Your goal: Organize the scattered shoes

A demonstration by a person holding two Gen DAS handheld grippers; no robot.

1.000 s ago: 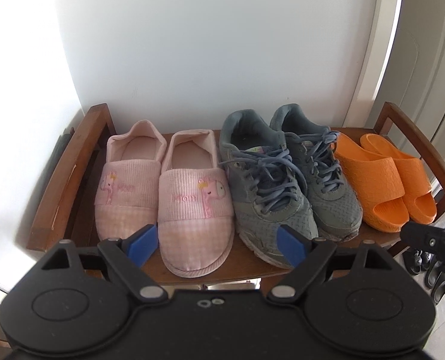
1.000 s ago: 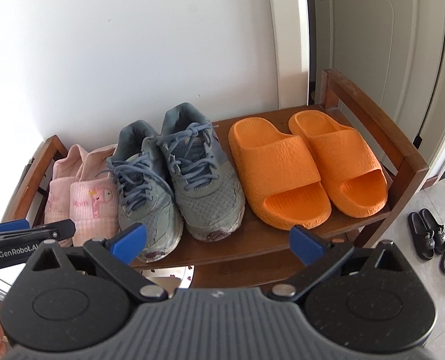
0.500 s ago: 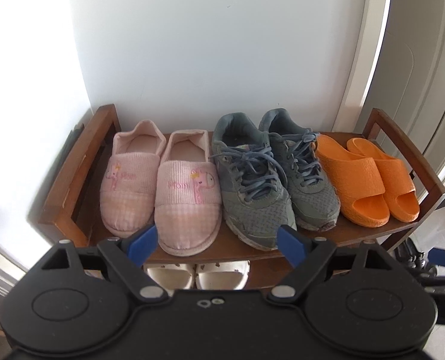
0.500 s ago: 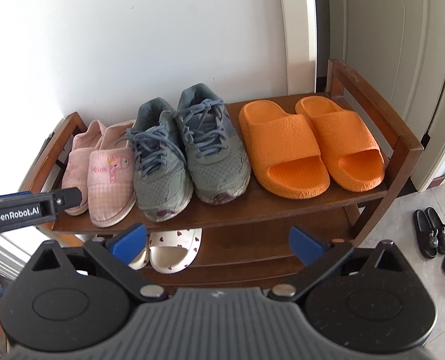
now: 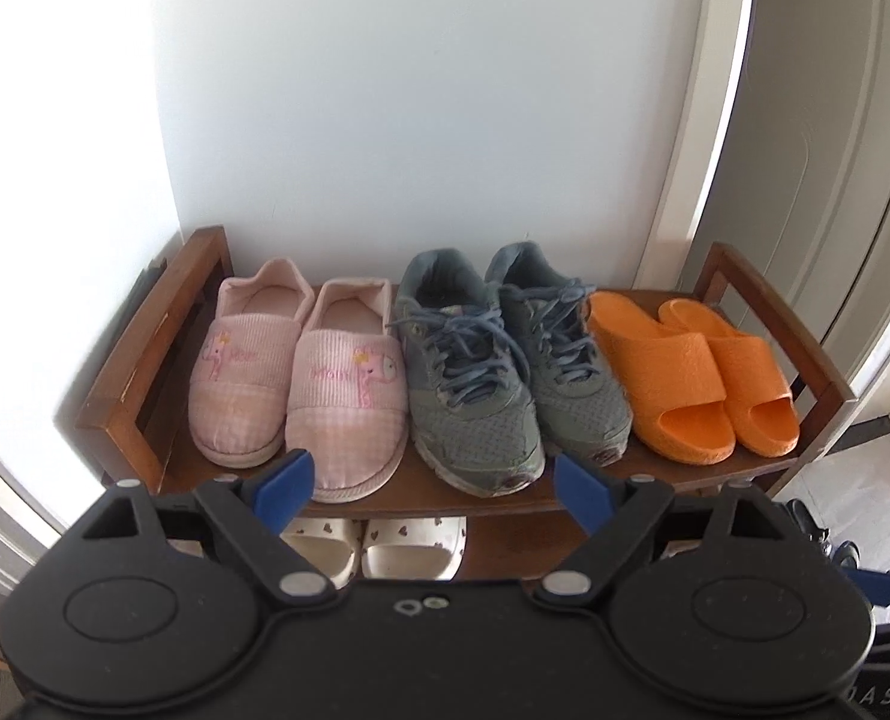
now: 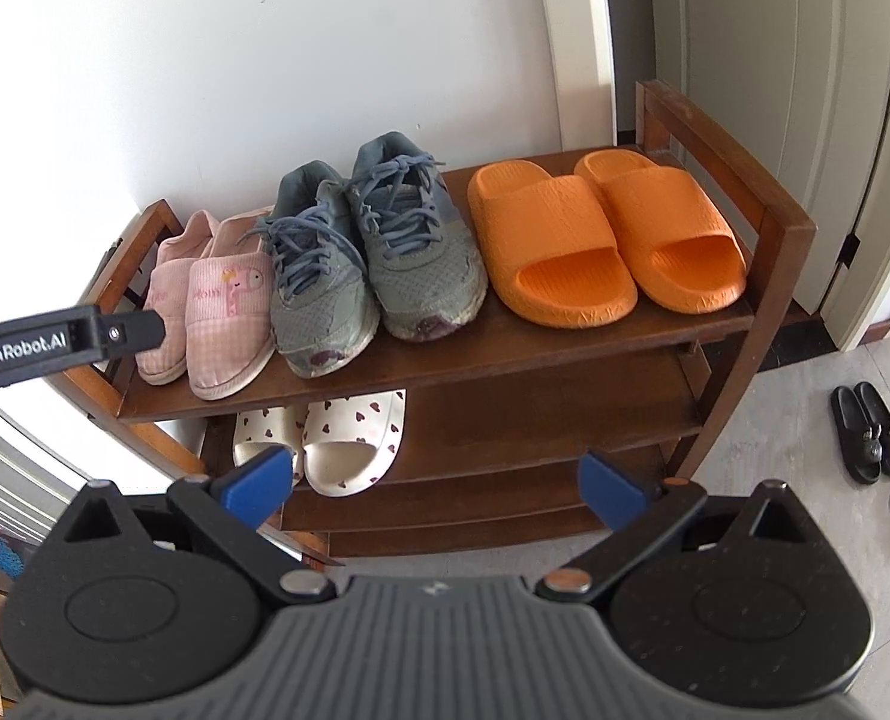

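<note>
Dark brown wooden shoe rack (image 6: 565, 336) against the white wall: its top shelf carries three pairs, toes outward, each pair touching — orange foam slides (image 6: 607, 240) at the rack's right end, grey-blue laced mesh trainers (image 6: 373, 258) mid-shelf, pink gingham slippers (image 6: 205, 306) at its left end — a layout that looks finished, and cream heart-print slides (image 6: 325, 438) sit on the shelf below. Black sandals (image 6: 871, 438) lie on the grey floor right of the rack, likely the only strays. Left gripper (image 5: 427, 483) and right gripper (image 6: 433, 480) hang spread and empty in front of the rack, nothing blocking them.
</note>
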